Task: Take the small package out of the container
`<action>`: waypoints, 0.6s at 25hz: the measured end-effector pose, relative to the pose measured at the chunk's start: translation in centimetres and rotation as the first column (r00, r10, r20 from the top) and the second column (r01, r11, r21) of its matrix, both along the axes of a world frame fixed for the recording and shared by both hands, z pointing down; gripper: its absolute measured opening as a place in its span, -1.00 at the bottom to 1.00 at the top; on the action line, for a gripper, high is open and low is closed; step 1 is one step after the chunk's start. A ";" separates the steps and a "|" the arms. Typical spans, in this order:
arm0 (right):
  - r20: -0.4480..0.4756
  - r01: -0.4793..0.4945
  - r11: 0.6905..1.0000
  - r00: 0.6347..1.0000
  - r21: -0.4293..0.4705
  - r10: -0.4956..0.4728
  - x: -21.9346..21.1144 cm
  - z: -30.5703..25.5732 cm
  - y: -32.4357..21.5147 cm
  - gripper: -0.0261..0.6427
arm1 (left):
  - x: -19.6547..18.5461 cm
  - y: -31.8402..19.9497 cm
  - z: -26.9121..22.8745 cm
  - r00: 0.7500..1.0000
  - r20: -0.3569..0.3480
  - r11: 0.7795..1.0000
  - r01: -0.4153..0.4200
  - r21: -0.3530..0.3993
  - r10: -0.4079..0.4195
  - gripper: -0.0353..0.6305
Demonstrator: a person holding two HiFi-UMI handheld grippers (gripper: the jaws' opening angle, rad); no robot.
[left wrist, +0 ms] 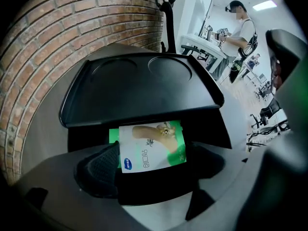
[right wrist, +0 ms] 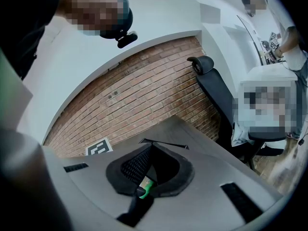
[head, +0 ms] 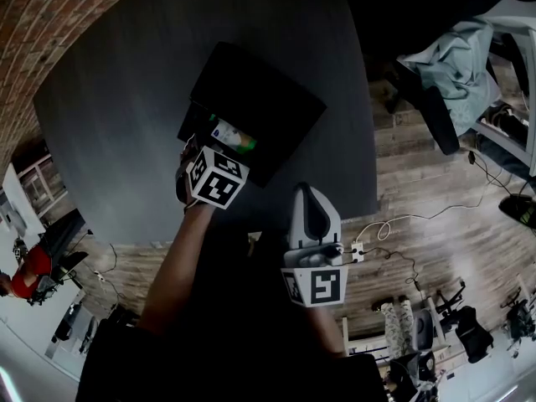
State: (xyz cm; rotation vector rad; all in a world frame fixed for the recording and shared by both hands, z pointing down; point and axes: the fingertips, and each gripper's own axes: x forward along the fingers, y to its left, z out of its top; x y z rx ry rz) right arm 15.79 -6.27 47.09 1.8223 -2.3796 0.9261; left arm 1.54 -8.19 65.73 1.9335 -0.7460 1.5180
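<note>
Tabletop (head: pixel 126 115), package (head: pixel 234 135) half behind left gripper (left wrist: pixel 153 165)

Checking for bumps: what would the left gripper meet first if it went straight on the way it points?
The small package, which already sits between the left gripper's jaws at the mouth of the open black container. Pushing on would likely drive it back inside.

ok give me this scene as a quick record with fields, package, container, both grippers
package: small green and white printed package, at the container's open front, partly under its top panel
container: black plastic container on a dark grey table
left gripper: shut on the package, one pad on each side
right gripper: jaws together, empty, by the table's near edge, apart from the container
status: package gripped, not yet clear of the container
</note>
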 end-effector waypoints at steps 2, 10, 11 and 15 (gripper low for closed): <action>0.007 -0.009 1.000 1.000 0.003 0.009 0.2 0.0 -0.1 -0.85 | -0.1 0.0 0.1 1.000 0.001 1.000 -0.002 -0.008 0.002 0.33; 0.017 -0.014 1.000 1.000 0.004 0.014 0.7 0.1 -0.1 -0.85 | -0.6 0.0 0.4 0.999 -0.018 0.997 0.035 -0.065 -0.036 0.33; 0.015 -0.014 1.000 1.000 0.003 0.014 0.7 0.1 -0.1 -0.85 | -0.7 0.0 0.5 0.999 -0.023 0.997 0.040 -0.073 -0.042 0.33; 0.030 -0.026 1.000 0.999 0.004 0.026 0.6 0.1 -0.2 -0.85 | -0.9 0.0 0.7 0.997 -0.047 0.994 0.052 -0.100 -0.057 0.33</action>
